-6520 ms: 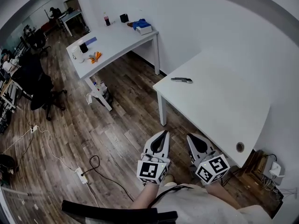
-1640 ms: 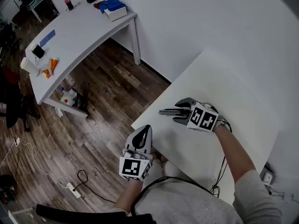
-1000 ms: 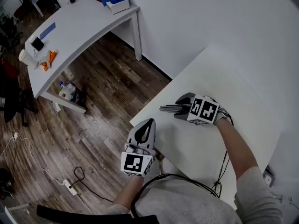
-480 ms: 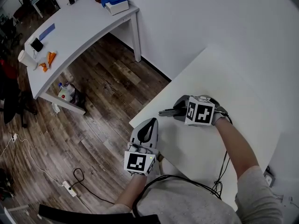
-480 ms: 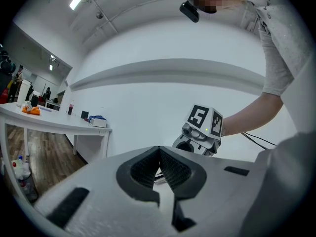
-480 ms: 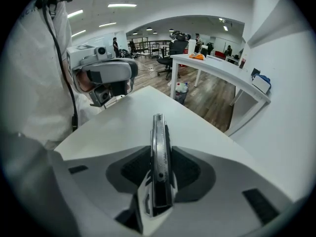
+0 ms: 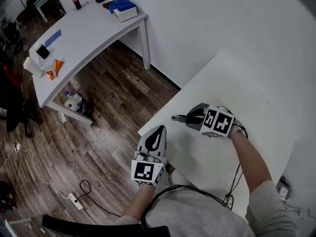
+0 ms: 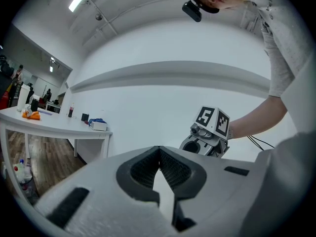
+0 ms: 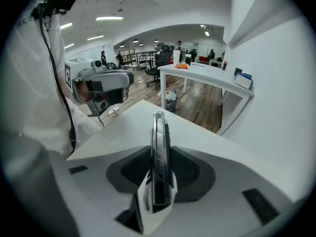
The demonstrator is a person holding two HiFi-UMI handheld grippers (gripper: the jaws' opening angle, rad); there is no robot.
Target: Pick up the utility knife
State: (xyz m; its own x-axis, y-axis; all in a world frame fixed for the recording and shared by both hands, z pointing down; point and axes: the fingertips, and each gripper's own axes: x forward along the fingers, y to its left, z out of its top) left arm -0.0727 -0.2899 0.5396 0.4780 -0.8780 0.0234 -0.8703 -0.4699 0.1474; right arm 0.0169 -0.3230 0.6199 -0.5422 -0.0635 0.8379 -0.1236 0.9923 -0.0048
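White table (image 7: pixel 232 78) edge, right hand-held gripper (image 7: pixel 191 118) closing on utility knife (image 7: pixel 178 117), left hand-held gripper (image 7: pixel 158 132) closed

Readable text: none that I can make out in any view. The left cube (image 7: pixel 146 172) and the right cube (image 7: pixel 217 122), both of white plastic, carry black-and-white square code markers on their faces; these are block patterns, not letters or numerals. A line of small dark print on the white garment (image 9: pixel 22 26), at the edge of the right gripper view, is too blurred for me to read.
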